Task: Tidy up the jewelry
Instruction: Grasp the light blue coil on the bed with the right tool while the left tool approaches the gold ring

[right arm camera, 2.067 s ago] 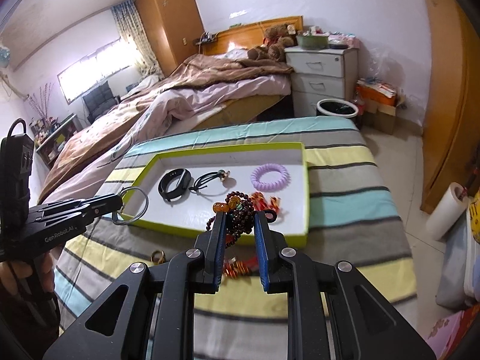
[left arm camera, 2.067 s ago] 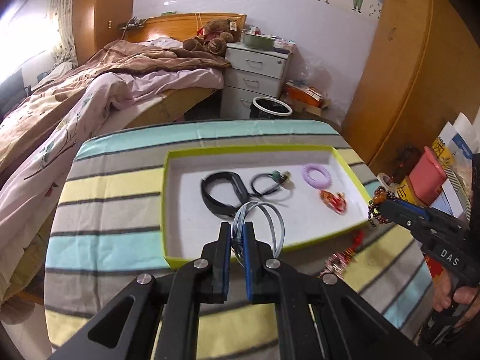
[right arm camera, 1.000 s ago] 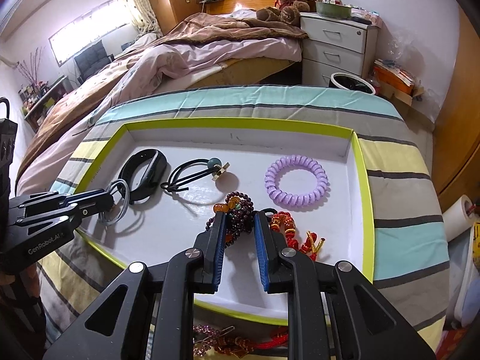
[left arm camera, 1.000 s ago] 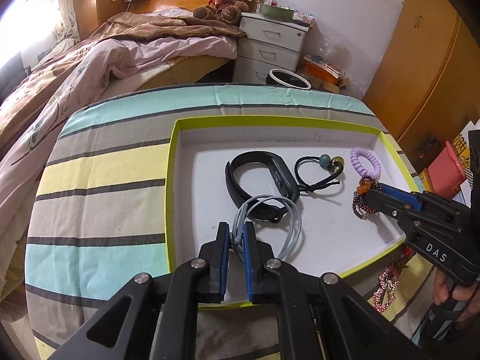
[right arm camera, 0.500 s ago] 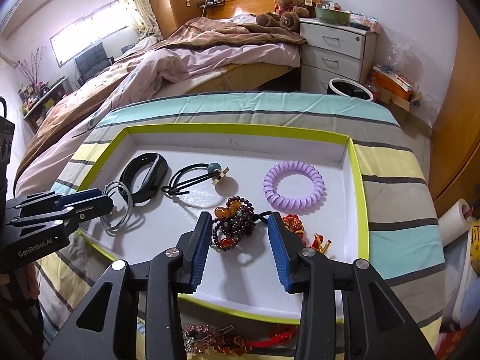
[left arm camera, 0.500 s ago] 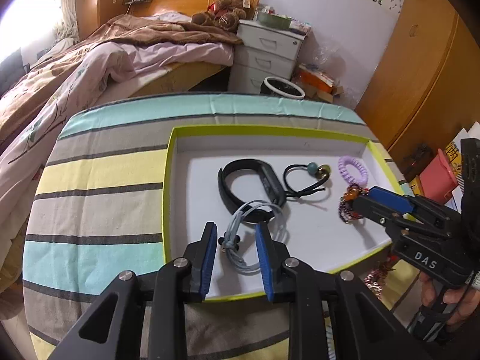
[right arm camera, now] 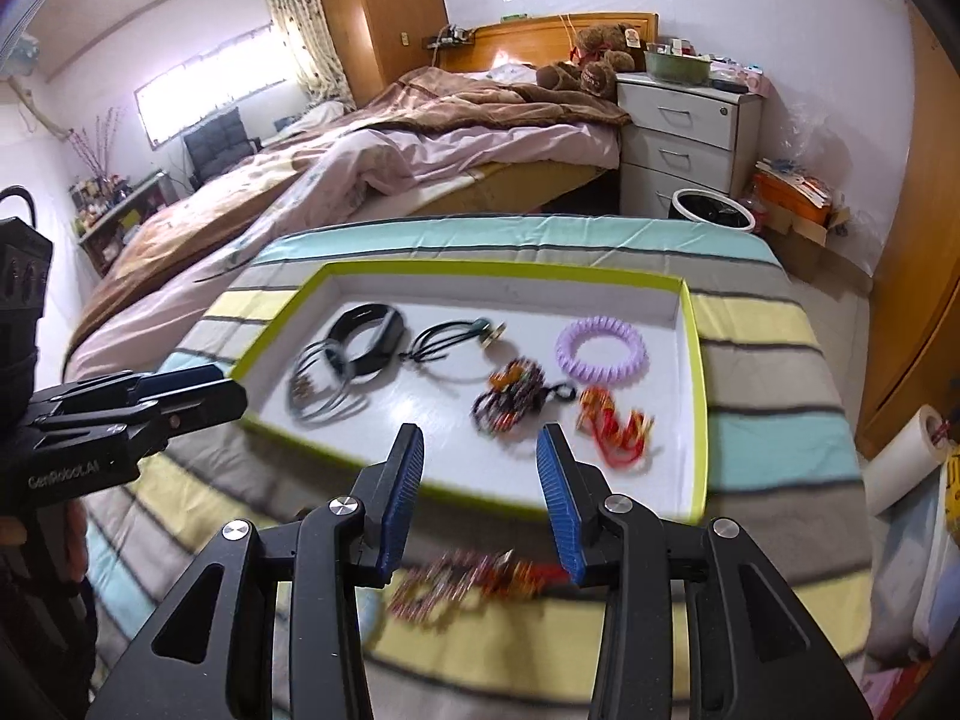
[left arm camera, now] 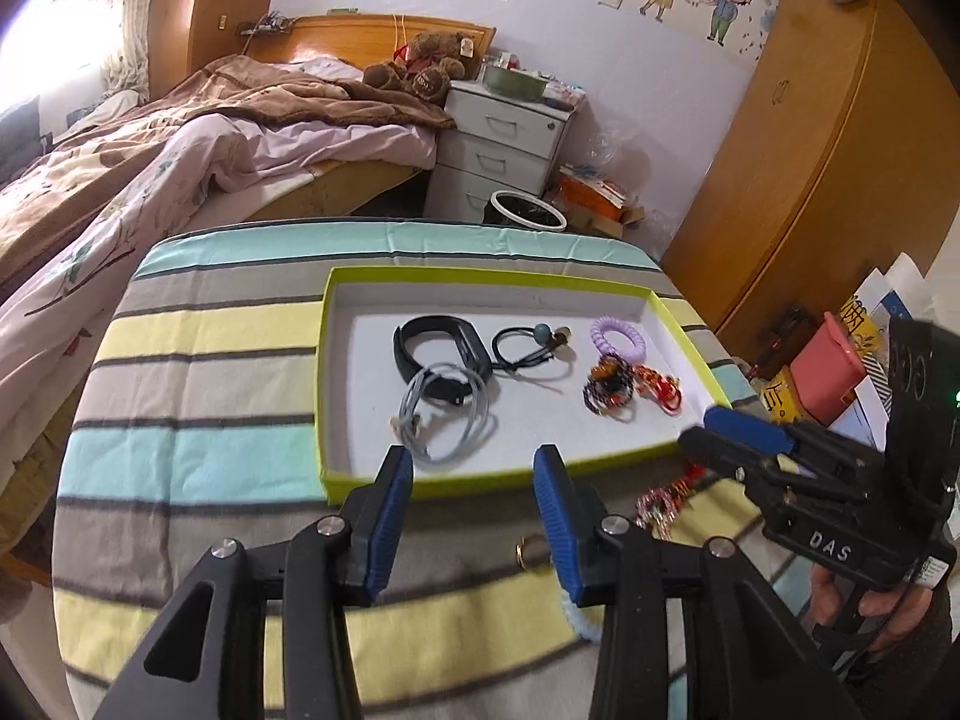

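Both tongs spread wide and holding nothing: left tongs (left arm camera: 474,474) hanging just short of the tray's near rim, right tongs (right arm camera: 480,468) about the same on the other side. Leftover jewelry on the striped counter (left arm camera: 198,372), outside the tray (left arm camera: 327,396): a tangled red-and-gold beaded piece (right arm camera: 474,585) right under the right tongs (pretty blurred, so probably a charm bracelet or tassel, hard to say), plus a small gold ring (left arm camera: 528,552) near the left tongs.

Handling guess: beaded piece light, floppy, prone to snagging and dangling, so best pinched at the thick middle of the bunch rather than a loose strand. Ring tiny, hard, slippery, lying flat on soft cloth; needs a pinch across the band, likely to skate away.

Already in the tray: black band (left arm camera: 435,345), grey wire hoops (left arm camera: 447,414) overlapping it, black hair tie with a bead (left arm camera: 528,345), purple coil tie (left arm camera: 618,339), dark bead bracelet (left arm camera: 606,390), red knot charm (left arm camera: 660,393) touching it.
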The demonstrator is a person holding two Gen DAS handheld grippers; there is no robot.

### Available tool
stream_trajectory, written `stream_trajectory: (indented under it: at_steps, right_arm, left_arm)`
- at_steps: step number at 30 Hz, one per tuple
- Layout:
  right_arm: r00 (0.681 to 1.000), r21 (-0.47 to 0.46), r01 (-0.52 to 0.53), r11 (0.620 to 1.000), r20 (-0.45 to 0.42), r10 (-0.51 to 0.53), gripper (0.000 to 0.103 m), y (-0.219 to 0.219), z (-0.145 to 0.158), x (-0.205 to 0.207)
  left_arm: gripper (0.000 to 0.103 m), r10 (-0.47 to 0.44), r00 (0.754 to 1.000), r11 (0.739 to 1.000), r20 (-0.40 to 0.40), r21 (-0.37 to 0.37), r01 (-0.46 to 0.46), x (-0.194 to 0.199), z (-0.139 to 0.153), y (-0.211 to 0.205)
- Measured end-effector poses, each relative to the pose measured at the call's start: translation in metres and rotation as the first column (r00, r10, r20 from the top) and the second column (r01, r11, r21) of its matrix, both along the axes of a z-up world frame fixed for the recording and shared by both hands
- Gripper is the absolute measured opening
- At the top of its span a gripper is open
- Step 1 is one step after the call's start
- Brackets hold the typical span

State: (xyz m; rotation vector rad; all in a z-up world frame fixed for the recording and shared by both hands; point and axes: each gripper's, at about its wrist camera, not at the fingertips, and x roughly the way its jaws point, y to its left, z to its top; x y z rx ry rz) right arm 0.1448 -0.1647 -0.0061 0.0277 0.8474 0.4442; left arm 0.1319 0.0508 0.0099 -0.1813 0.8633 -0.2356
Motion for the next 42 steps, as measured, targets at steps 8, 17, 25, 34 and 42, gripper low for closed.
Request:
stream_trajectory:
  at_steps: [8, 17, 25, 34, 42]
  right_arm:
    - [0.997, 0.069, 0.02, 0.997, -0.07, -0.015, 0.04, -0.006, -0.016, -0.047]
    - [0.993, 0.058, -0.013, 0.998, -0.119, 0.02, 0.04, 0.021, -0.032, -0.061]
    - [0.992, -0.008, 0.018, 1.0, -0.123, -0.018, 0.04, 0.036, -0.039, -0.056]
    - [0.994, -0.107, 0.04, 0.993, -0.095, -0.05, 0.034, 0.047, -0.041, -0.057]
    - [0.995, -0.133, 0.042, 0.99, -0.087, -0.054, 0.01, 0.045, -0.042, -0.06]
  left_arm:
    - [0.042, 0.037, 0.999, 0.999, 0.002, -0.01, -0.037, -0.041, -0.004, 0.011]
    - [0.042, 0.061, 0.998, 0.998, -0.004, -0.015, -0.061, -0.072, -0.011, 0.029]
    - [0.042, 0.072, 0.997, 0.997, -0.013, -0.032, -0.072, -0.083, -0.018, 0.044]
    - [0.042, 0.057, 0.998, 0.997, -0.022, -0.049, -0.058, -0.083, -0.023, 0.046]
    - [0.042, 0.03, 0.999, 0.998, -0.028, -0.058, -0.032, -0.077, -0.025, 0.038]
